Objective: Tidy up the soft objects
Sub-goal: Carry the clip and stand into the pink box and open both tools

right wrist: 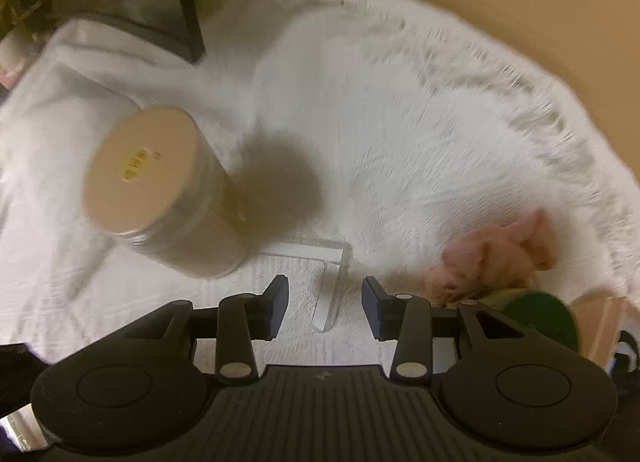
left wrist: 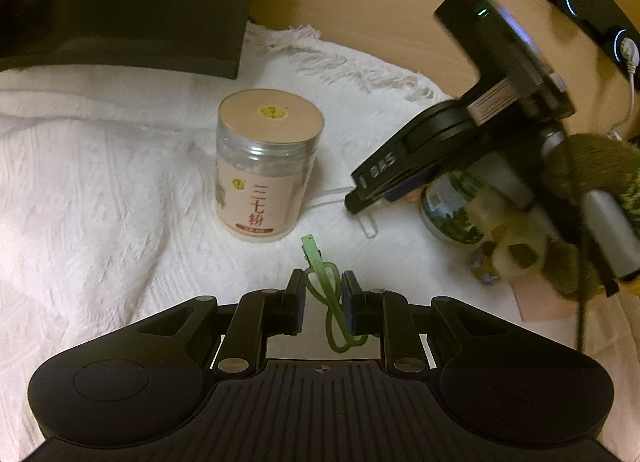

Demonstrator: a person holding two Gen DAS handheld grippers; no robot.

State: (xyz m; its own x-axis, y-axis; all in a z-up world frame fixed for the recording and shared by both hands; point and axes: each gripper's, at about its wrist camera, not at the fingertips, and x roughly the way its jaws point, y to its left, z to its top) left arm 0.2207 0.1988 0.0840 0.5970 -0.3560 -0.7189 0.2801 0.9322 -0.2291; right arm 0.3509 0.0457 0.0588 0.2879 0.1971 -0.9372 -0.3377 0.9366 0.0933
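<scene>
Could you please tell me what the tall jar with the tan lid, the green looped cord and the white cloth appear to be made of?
The tall jar with the tan lid looks like clear glossy plastic with a matte paper label; highlights show below the lid. The green looped cord between the left gripper fingers seems soft translucent rubber or silicone, since it bends freely. The white cloth looks like woven cotton, textured, with a fringed edge.

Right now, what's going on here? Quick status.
A person is working over a white textured cloth with two handheld grippers. The left gripper has a thin green looped cord between its fingers, which stand slightly apart; a real clamp can't be confirmed. The right gripper is open and empty, just above a clear plastic piece and beside a lidded jar. A pink fuzzy item lies to its right. The right view is motion-blurred.
</scene>
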